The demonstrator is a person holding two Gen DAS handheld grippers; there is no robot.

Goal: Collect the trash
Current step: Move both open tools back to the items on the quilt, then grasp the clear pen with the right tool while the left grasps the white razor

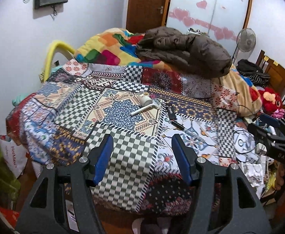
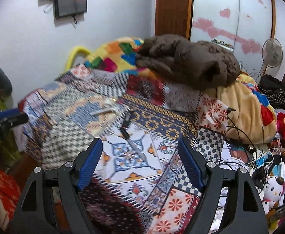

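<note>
My left gripper (image 1: 140,152) and right gripper (image 2: 140,156) both gape empty above the patchwork bedspread (image 1: 123,148); farther out lie a white razor (image 1: 144,108), crumpled white wrapper (image 1: 142,97) and black pens (image 2: 126,124)

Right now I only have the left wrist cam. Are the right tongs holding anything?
Observer: No. The right tongs are open and empty, over the multicoloured patchwork bedspread.
Operator: Anything off the bed's right side that I'm missing?
Observer: A white plush toy with black spots and a pink bow sits upright there, beside a tangle of black and white cables.
</note>
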